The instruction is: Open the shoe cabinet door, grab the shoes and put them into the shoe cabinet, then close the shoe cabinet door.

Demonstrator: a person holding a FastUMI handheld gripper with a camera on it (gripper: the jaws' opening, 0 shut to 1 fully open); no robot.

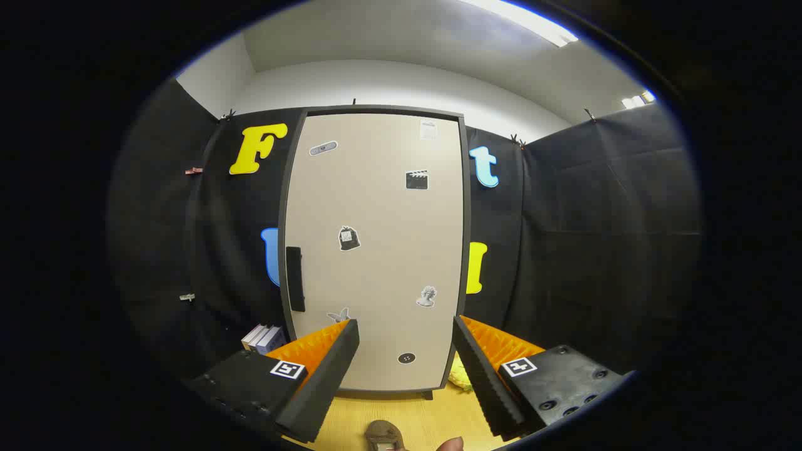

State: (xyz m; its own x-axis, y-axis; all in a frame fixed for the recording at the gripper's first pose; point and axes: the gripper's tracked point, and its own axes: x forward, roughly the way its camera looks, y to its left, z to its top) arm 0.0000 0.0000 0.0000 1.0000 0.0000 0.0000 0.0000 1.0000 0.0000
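The shoe cabinet (376, 250) stands upright straight ahead, its beige door closed inside a dark frame and dotted with small stickers. A dark vertical handle (295, 279) sits on the door's left edge at mid height. My gripper (406, 351) is open, fingers wide apart, a short way in front of the door's lower part, with nothing between them. On the wooden floor below and between the fingers lies the toe of a brown shoe (383, 435). Something rounded and brown shows just right of that shoe; I cannot tell what it is.
Black cloth walls close the booth on both sides of the cabinet. A few books (263, 338) lie on the floor left of the cabinet. A yellow-green object (462, 376) sits at the cabinet's lower right corner. The wooden floor (432, 413) stretches from cabinet to gripper.
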